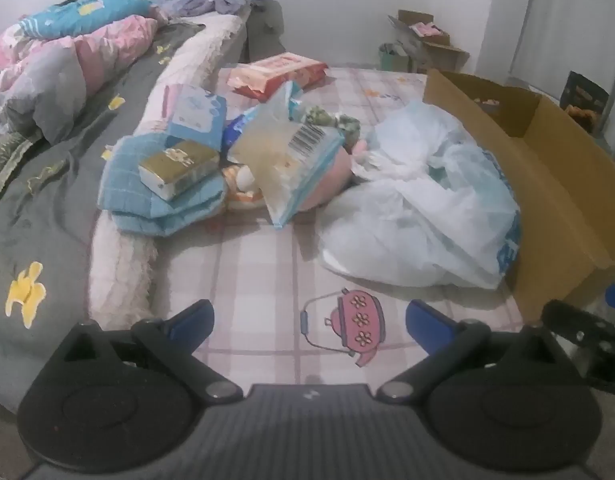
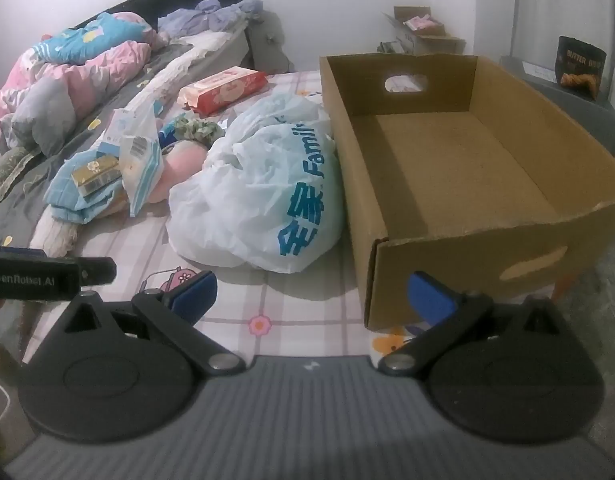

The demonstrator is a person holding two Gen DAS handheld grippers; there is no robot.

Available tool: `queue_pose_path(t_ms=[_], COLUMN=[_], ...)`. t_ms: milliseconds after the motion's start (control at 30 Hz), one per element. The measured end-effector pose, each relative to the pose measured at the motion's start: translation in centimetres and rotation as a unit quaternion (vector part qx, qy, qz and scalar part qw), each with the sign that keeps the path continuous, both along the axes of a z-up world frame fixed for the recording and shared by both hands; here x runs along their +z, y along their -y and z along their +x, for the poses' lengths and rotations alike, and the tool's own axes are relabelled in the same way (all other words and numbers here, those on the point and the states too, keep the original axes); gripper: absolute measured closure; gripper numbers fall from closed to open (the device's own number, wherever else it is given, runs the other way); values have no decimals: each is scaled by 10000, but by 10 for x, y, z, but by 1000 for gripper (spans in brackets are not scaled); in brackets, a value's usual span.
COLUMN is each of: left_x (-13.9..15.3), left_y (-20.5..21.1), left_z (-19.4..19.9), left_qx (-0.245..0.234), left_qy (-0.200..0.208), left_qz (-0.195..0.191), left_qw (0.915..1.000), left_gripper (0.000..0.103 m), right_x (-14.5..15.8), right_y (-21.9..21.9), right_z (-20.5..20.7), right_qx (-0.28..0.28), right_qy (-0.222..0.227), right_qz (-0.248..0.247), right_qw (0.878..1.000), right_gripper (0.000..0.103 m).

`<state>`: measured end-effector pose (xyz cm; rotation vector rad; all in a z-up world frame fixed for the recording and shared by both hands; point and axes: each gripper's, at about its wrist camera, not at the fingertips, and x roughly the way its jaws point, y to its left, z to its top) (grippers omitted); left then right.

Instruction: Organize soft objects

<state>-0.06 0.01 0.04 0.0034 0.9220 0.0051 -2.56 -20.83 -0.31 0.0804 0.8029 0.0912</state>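
A heap of soft goods lies on the checked sheet (image 1: 259, 276): a folded blue cloth (image 1: 163, 196) with a gold tissue pack (image 1: 179, 168) on top, a clear wipes packet with a barcode (image 1: 283, 156), a pink plush (image 2: 179, 164), and a crumpled white plastic bag (image 2: 263, 192) (image 1: 423, 208). A red tissue pack (image 2: 223, 90) lies farther back. An empty brown cardboard box (image 2: 459, 160) stands to the right of the bag. My left gripper (image 1: 309, 320) hangs open above bare sheet, short of the heap. My right gripper (image 2: 311, 294) is open too, near the box's front corner, holding nothing.
A rumpled pink, blue and grey duvet (image 1: 63, 60) covers the bed's left side. Purple clothes (image 2: 215, 14) lie by the headboard. Small open cartons (image 2: 423, 32) sit by the far wall, and a dark bread bag (image 2: 581, 66) stands on a grey stand at the right.
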Motion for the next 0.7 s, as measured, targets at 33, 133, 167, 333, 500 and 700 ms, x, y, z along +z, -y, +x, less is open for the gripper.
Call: queue_pose_path(t_ms=[33, 133, 167, 333, 500, 700], left_x=[0, 5, 6, 6, 6, 5], left_y=[0, -6, -7, -8, -9, -8], left_z=[0, 5, 6, 5, 5, 5], left_qx=[0, 39, 44, 46, 46, 47], left_qy=[12, -33, -22, 45, 41, 35], left_qz=[-9, -74, -71, 0, -15, 2], left_qw=[10000, 10000, 10000, 10000, 10000, 10000], left_gripper=[1, 1, 1, 1, 1, 1], right_x=[0, 1, 2, -2, 3, 6], right_y=[0, 0, -1, 0, -2, -4], right_z=[0, 1, 1, 0, 4, 3], right_qx=[2, 5, 8, 7, 22, 23], right_qy=[1, 10, 12, 17, 11, 26], right_qz=[3, -6, -8, -7, -10, -24], right_qw=[10000, 10000, 10000, 10000, 10000, 10000], right_gripper=[1, 1, 1, 1, 1, 1])
